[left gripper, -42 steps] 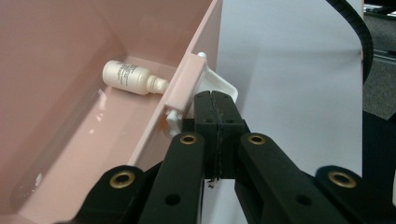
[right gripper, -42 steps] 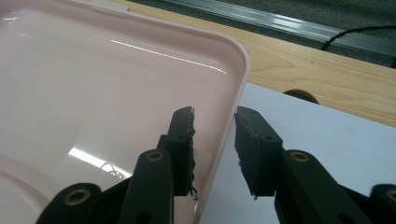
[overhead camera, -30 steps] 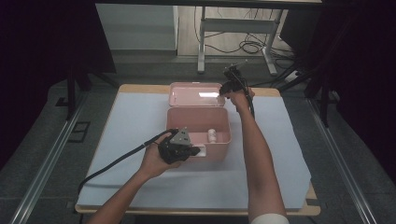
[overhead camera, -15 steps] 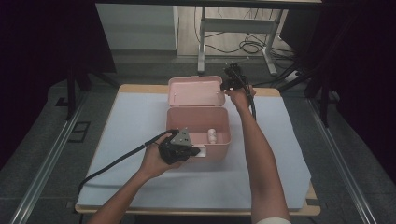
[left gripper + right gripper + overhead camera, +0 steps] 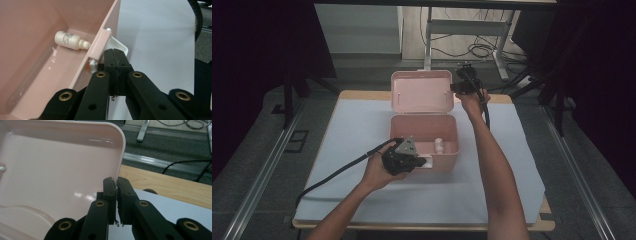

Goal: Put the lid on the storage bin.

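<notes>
Left tool (image 5: 115,53) clenched on the pink box's white latch (image 5: 117,46); right tool (image 5: 117,182) closing empty beside the raised lid (image 5: 60,170)

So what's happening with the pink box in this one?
A person works a pink box with two hand-held grippers. The left gripper, jaws shut, sits at the white latch on the box's front wall. The right gripper is at the side edge of the raised lid, its jaws having just been closing, with nothing visible between them. A small cream bottle lies inside the box.
</notes>
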A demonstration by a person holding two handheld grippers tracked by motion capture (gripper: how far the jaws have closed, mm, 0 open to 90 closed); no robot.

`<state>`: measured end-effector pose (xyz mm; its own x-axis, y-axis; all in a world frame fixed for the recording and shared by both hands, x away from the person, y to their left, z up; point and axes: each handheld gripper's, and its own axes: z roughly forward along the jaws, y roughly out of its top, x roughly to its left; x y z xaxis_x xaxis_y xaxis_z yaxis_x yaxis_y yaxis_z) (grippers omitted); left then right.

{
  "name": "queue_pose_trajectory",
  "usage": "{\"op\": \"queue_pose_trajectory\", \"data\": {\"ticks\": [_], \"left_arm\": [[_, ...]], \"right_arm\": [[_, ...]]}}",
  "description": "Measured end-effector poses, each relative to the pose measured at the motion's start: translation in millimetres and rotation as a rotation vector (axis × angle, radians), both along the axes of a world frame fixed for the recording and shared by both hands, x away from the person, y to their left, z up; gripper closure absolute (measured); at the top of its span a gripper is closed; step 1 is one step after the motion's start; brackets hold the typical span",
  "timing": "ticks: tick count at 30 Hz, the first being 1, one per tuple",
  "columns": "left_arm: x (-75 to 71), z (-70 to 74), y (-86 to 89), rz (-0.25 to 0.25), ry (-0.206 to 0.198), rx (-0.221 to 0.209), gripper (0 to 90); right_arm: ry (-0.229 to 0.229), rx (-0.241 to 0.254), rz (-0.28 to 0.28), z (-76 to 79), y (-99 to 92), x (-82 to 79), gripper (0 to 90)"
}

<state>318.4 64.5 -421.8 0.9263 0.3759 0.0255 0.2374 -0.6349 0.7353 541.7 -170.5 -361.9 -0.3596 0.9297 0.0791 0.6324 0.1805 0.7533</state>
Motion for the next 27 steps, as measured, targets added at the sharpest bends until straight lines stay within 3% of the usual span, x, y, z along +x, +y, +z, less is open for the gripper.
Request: {"op": "queue_pose_trajectory", "data": {"ticks": [8,27], "left_arm": [[0.6,0.9,0.4,-0.009,-0.007,0.018,90.0],[-2.9,0.0,1.6,-0.005,-0.006,0.004,90.0]], "right_arm": [[-0.069,-0.004,0.006,10.0,-0.8,-15.7,86.7],[-0.216,-0.028,-0.001,22.7,0.9,-53.6,86.8]]}}
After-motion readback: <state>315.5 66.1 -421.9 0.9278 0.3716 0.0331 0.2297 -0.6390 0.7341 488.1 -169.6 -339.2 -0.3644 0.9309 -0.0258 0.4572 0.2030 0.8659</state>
